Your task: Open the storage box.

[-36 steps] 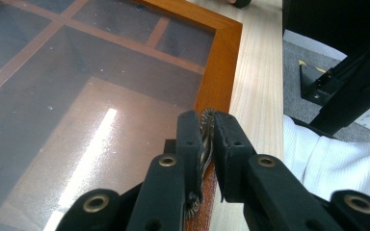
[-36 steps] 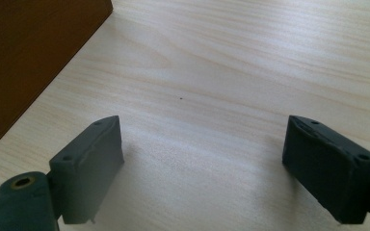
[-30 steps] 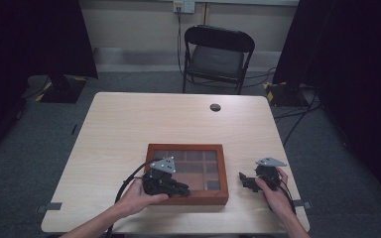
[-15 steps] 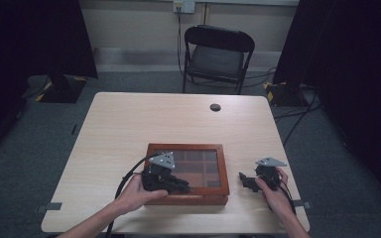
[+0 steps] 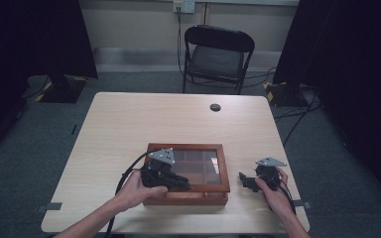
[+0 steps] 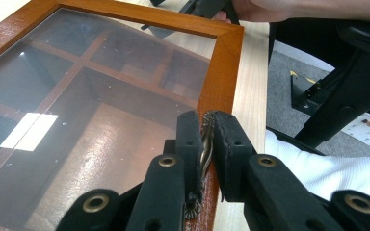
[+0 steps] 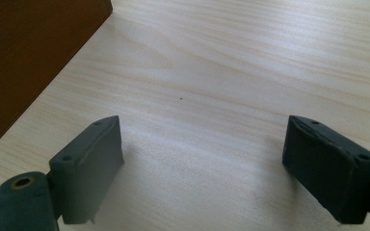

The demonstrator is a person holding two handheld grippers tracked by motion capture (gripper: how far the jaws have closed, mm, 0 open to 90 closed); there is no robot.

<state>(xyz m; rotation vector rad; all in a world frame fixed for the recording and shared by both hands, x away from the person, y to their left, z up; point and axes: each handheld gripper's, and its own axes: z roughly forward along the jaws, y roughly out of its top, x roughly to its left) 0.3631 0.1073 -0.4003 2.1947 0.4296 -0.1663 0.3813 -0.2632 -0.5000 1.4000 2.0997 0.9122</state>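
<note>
Wooden glass-lidded box [image 5: 187,173] sits at table's near edge; rigid, lid likely light but fragile. Left gripper [image 6: 206,144] pinches the small brass latch [image 6: 205,149] at the front rim. Right gripper [image 7: 202,168] gapes empty beside it.

Box [image 5: 187,173] sits on the table [image 5: 129,124] near its front edge, left gripper [image 5: 178,182] over the box's front rim, right gripper [image 5: 244,181] on the tabletop just right of the box, chair [image 5: 217,54] behind the table's far edge.

Dim surroundings, glare on glass
</note>
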